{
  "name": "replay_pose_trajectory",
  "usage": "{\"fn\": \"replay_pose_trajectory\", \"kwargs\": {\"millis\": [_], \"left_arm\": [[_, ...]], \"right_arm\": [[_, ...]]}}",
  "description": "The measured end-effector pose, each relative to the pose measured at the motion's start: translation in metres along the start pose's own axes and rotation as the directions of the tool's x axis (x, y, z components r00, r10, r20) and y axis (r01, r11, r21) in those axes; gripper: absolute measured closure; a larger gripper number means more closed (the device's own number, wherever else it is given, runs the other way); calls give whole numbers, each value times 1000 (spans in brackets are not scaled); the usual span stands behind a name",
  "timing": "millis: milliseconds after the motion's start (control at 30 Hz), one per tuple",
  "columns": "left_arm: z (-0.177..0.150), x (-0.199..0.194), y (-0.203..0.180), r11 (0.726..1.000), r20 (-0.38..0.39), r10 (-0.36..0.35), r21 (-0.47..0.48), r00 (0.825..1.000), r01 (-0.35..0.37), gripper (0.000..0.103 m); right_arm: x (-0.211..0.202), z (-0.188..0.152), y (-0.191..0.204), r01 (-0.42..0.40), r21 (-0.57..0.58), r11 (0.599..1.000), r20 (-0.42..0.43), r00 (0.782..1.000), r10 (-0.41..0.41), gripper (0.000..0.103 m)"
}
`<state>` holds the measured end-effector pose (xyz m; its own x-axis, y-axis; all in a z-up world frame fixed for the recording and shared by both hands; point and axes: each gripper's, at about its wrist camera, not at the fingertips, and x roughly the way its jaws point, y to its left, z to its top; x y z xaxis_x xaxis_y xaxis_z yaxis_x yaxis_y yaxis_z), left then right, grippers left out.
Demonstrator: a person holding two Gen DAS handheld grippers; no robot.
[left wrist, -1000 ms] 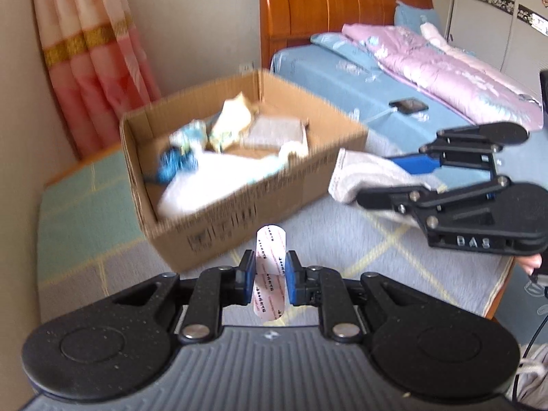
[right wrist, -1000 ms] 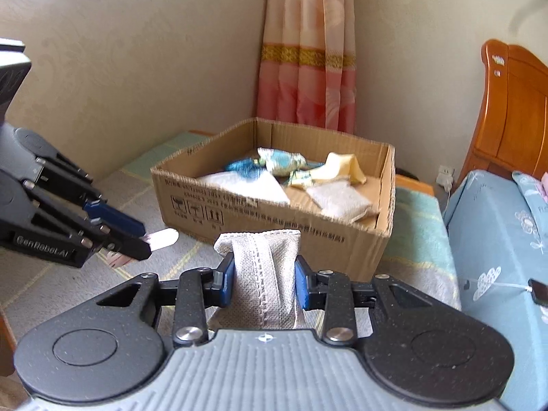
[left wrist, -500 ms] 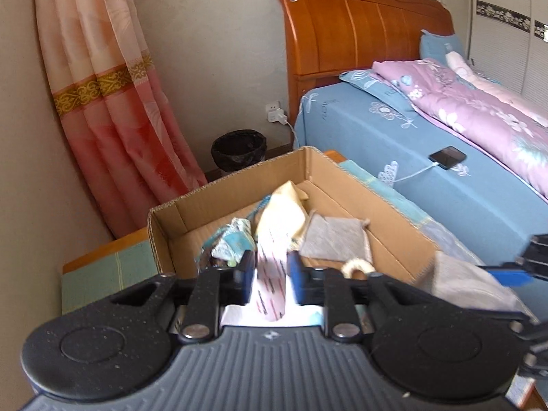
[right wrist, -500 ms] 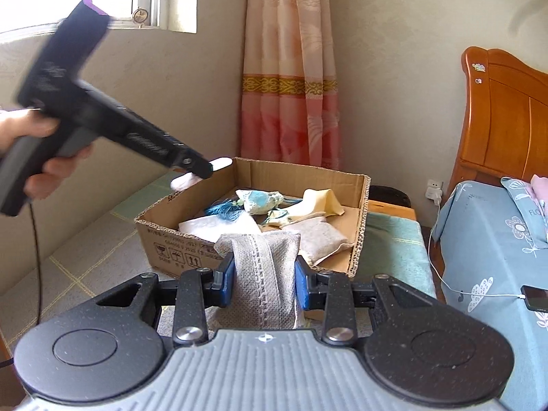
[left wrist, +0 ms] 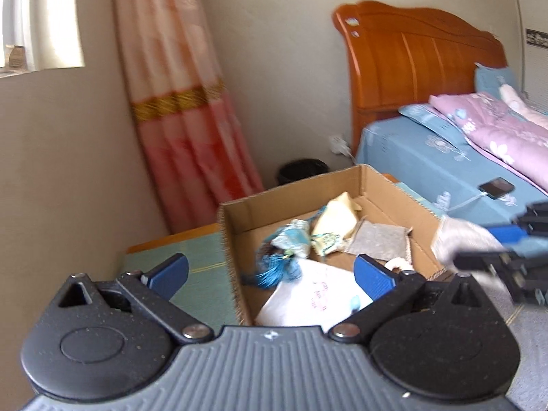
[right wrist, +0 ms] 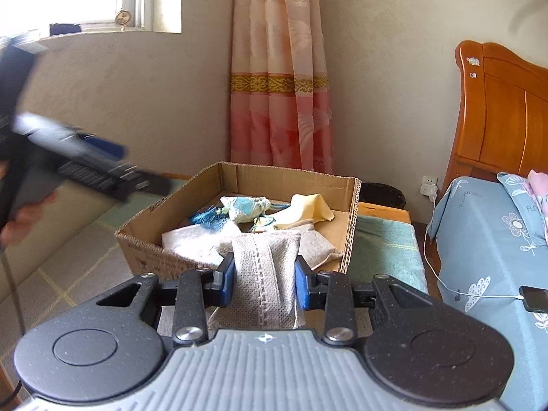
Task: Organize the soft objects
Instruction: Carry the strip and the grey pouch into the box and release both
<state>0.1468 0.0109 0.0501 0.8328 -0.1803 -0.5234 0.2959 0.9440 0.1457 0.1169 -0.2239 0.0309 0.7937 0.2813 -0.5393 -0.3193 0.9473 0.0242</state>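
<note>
Now the left gripper (left wrist: 270, 275) stands with its blue pads spread wide, its jaws having just been opening, and nothing is pinched between them. Below the gap lies a flat white pouch (left wrist: 313, 299) with faint pink print, inside the cardboard box (left wrist: 291, 193) at its near edge. The box is plain corrugated board with raw upright walls and an open top; it sits on a grey woven mat with thin yellow lines (right wrist: 68, 274). Further in lie a blue tassel (left wrist: 275, 269), a crumpled pale-blue cloth bundle (left wrist: 291, 238), a cream fabric piece (left wrist: 337, 219) and a flat grey sachet (left wrist: 380, 241) toward the far right wall. The right gripper (right wrist: 263, 279) is clamped on a grey knitted pouch (right wrist: 263, 274), soft and ribbed down its middle, held upright just before the box's near wall. Bare cardboard floor shows toward the far right corner.
</note>
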Motion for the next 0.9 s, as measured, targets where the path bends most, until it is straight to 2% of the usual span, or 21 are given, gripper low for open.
{"fn": "replay_pose_trajectory", "kwargs": {"millis": [167,267,400,667,700,767,800,833,900], "left_arm": [[-22,-12,4,996,-31,50,-68,998,-52,1],[-31,-16,6,994,-37,53,-93,998,-56,1],[-38,-21,6,993,-5,54,-104,999,-54,1],[-45,-20,15,988,-7,109,-108,994,-109,1],[-46,-19,17,987,-10,113,-113,994,-114,1],[-47,-19,20,985,-10,123,-123,992,-124,1],[-48,-20,21,984,-9,126,-127,992,-127,1],[-49,-21,22,983,-9,128,-131,992,-128,1],[-49,-22,24,982,-9,129,-141,992,-129,1]], "right_arm": [[21,18,-5,4,25,1000,-16,1000,-3,64],[37,30,-3,18,26,999,-29,999,-18,64],[66,46,-1,43,16,999,-63,997,-42,64],[117,65,9,81,-6,997,-129,988,-81,63],[121,67,10,88,0,996,-129,988,-87,61],[125,71,10,92,14,996,-120,989,-90,37],[125,73,11,94,17,995,-111,990,-92,13],[124,74,12,98,16,995,-100,990,-96,1],[118,75,14,97,10,995,-93,991,-95,0]]}}
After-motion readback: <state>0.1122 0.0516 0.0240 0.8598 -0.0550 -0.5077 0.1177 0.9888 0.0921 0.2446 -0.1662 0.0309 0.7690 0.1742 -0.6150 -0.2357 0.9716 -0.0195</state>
